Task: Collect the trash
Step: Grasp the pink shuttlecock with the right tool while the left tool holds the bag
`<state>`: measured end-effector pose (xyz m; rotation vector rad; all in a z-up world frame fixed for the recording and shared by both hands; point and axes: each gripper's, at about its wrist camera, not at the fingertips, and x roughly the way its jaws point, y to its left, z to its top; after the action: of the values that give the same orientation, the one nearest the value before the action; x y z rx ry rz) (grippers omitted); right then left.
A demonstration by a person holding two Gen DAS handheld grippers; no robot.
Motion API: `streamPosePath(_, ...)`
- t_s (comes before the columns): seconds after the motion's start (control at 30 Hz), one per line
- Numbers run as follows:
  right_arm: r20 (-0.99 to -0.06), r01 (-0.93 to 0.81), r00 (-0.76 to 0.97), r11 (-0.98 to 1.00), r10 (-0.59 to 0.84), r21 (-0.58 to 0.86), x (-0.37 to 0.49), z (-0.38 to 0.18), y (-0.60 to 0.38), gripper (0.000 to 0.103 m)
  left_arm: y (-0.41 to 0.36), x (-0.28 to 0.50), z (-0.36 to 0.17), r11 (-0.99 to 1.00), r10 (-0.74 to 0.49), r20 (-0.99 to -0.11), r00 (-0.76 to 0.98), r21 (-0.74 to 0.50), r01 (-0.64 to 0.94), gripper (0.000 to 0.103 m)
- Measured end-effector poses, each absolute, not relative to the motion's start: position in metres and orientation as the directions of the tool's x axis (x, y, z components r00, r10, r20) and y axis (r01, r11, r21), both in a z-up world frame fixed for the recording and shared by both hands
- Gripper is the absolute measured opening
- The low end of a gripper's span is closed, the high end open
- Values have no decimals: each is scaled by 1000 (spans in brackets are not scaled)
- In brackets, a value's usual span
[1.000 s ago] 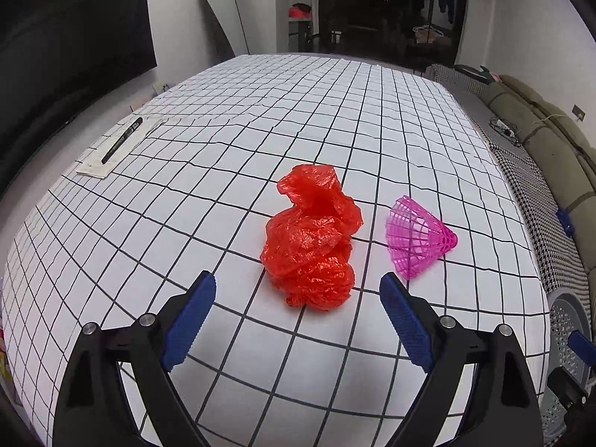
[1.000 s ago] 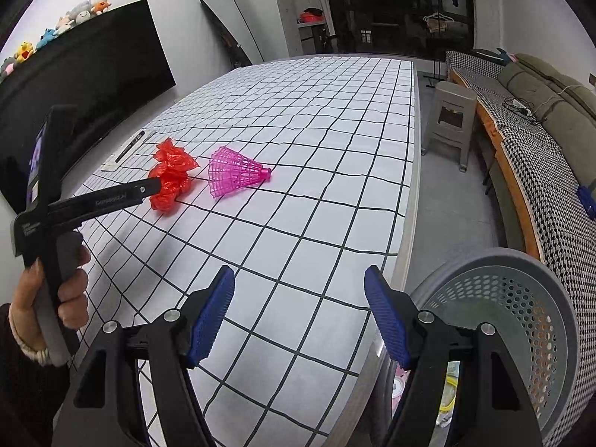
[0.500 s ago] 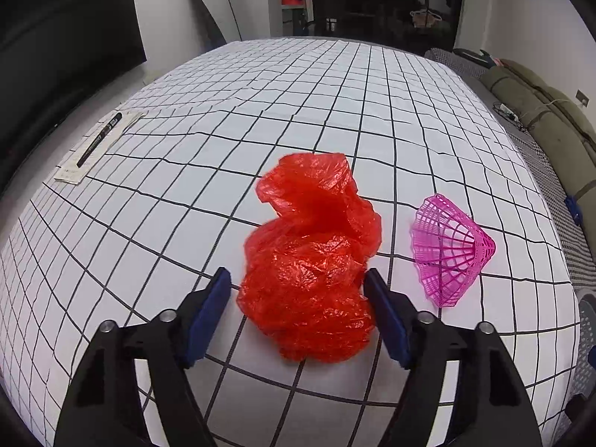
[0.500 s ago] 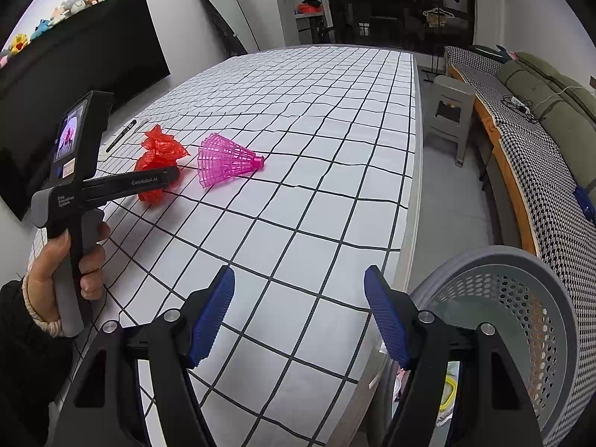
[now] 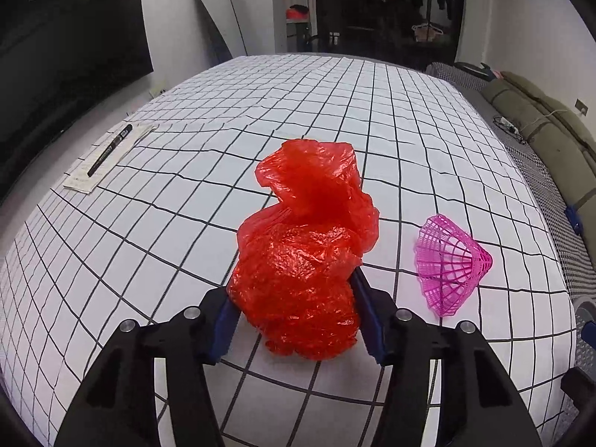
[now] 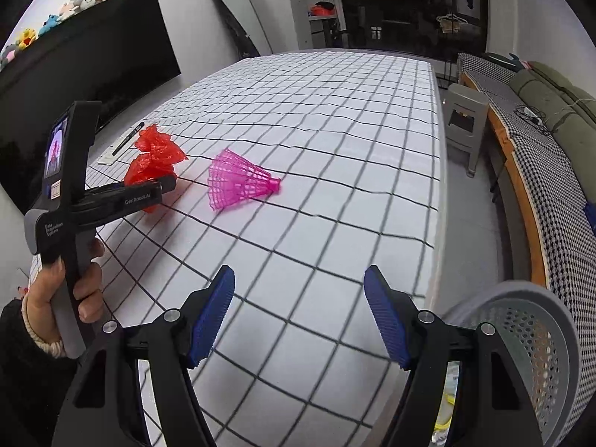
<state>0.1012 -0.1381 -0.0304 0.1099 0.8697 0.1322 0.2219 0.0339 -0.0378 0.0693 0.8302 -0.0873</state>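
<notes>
A crumpled red plastic bag [image 5: 301,257] lies on the checked tablecloth [image 5: 186,205]. My left gripper [image 5: 294,313] has closed on its lower part, blue pads pressing both sides. The bag also shows in the right wrist view [image 6: 154,160], with the left gripper [image 6: 164,186] on it. A pink mesh cone [image 5: 449,264] lies on its side right of the bag; the right wrist view shows it too [image 6: 238,184]. My right gripper [image 6: 298,309] is open and empty over the table's near right part.
A grey perforated bin [image 6: 521,339] stands on the floor beside the table's right edge. A black pen on a paper slip [image 5: 110,151] lies at the table's left. A grey stool [image 6: 463,119] and a sofa [image 6: 551,171] are to the right.
My left gripper moved forward around the red bag and closed on it. My right gripper stayed open, shifting slightly toward the table.
</notes>
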Motion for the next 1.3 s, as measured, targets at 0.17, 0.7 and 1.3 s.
streamPosePath(0.17, -754, -100, 630, 982, 186, 159, 129, -28, -120, 69, 39, 221, -31, 997, -29, -727, 686, 31, 75, 54)
streamPosePath(0.7, -794, -90, 581, 983, 181, 158, 206, -45, -85, 69, 60, 222, -14, 999, 20, -696, 718, 35, 6, 54)
streamPosePath(1.3, -835, -28, 540, 994, 103, 105, 232, -64, -73, 62, 60, 221, -14, 999, 20, -696, 718, 32, 4, 54)
